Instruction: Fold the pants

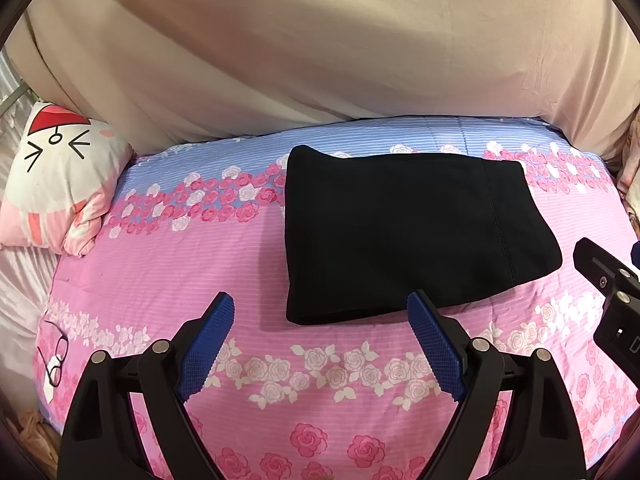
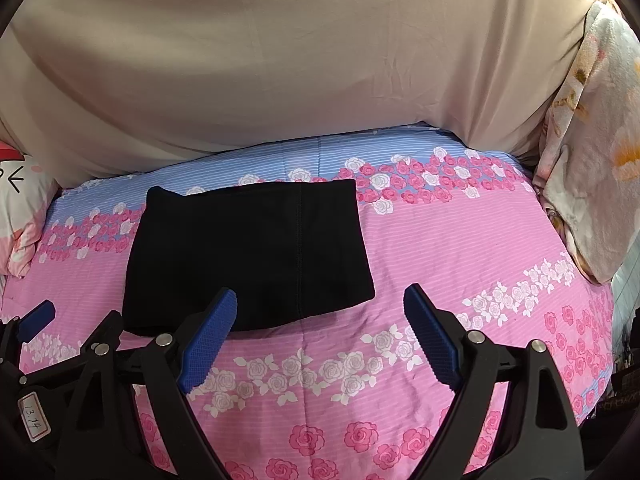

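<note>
The black pants lie folded into a compact rectangle on the pink floral bedspread; they also show in the right wrist view. My left gripper is open and empty, just in front of the pants' near edge. My right gripper is open and empty, in front of the pants' near right corner. The right gripper's body shows at the right edge of the left wrist view. The left gripper's body shows at the lower left of the right wrist view.
A beige sheet hangs behind the bed. A cartoon cat pillow lies at the left. Black-framed glasses lie at the bed's left edge. A floral blanket hangs at the right.
</note>
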